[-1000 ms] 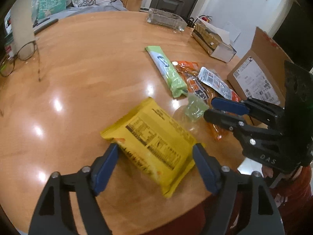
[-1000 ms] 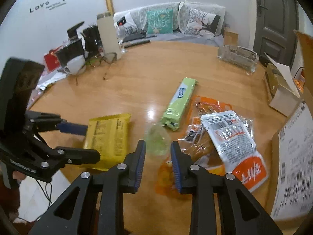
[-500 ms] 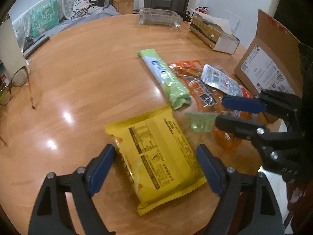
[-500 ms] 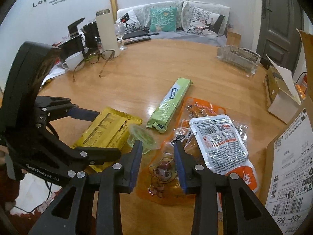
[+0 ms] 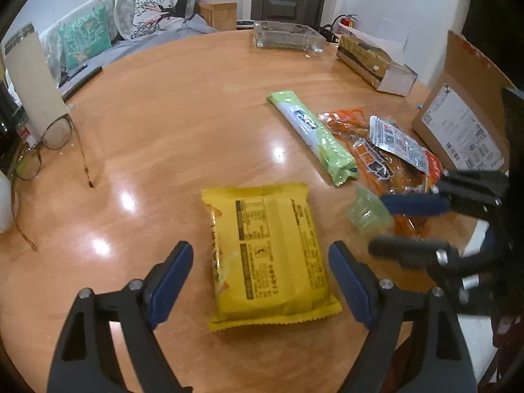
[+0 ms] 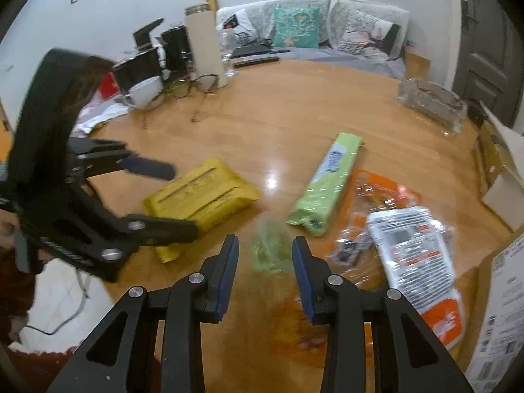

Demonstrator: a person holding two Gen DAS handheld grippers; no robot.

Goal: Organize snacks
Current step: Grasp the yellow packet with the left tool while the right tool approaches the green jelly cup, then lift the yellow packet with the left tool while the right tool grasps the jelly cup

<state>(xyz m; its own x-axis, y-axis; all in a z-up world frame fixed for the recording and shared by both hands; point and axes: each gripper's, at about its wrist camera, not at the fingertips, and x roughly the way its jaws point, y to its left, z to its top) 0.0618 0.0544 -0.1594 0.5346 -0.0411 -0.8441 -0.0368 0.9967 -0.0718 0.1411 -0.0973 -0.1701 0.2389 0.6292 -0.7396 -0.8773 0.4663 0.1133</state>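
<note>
Snacks lie spread on the round wooden desk (image 5: 170,137) in front of me. The yellow packet (image 5: 271,255) lies flat near the desk's near edge, printed back upward, and my left claw (image 5: 258,281) hangs over it with its blue pads wide, one on each side and neither touching the wrapper. Just to the right of the packet sits a small green translucent piece (image 6: 271,249), blurred, so I cannot say what it is. My right claw (image 6: 265,275) stands around it with its pads narrow; I see a gap on both sides of the piece, so nothing is gripped. Beyond that, a long light-green bar (image 5: 312,137) lies at a slant. Beside it an orange bag (image 5: 370,154) lies under a silver pouch (image 5: 398,144) with a printed label and an orange end. A cardboard box (image 5: 465,124) stands at the right edge of the desk. Farther back are an open carton (image 5: 376,62) and a clear tray (image 5: 288,37). A pair of glasses (image 5: 42,144) rests at the left beside a tall beige flask (image 5: 32,85).
</note>
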